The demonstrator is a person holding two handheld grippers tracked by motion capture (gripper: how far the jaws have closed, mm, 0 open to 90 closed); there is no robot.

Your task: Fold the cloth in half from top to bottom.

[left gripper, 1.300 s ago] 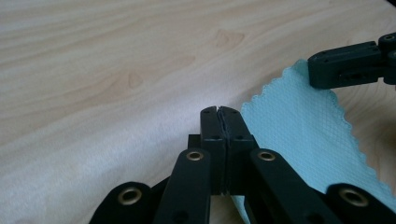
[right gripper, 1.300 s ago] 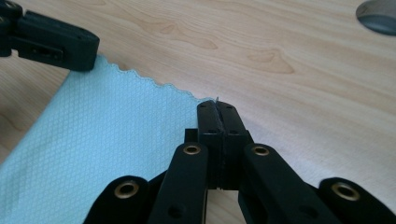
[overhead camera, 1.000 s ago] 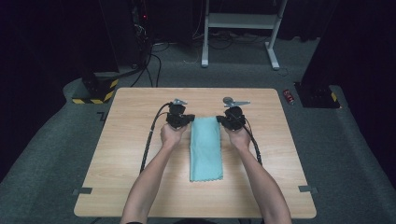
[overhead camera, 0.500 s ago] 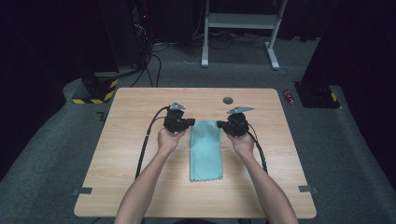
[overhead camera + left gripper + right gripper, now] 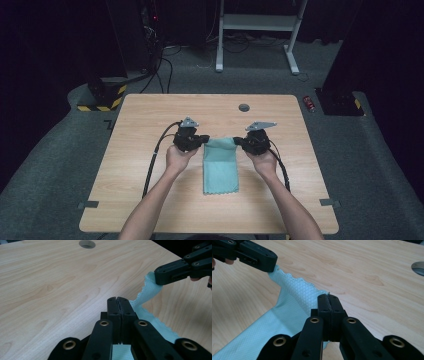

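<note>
cloth [image 5: 220, 165] | far corners pinched in left tool [image 5: 200, 142] and right tool [image 5: 240, 143]

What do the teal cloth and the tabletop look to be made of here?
The cloth looks like soft microfibre or a similar woven fabric: matte, with a fine diamond weave and a scalloped edge, and it drapes where the tongs lift it. The table looks like pale wood-grain laminate or veneer: smooth, faintly glossy, with printed-looking grain and a round cable hole.
</note>
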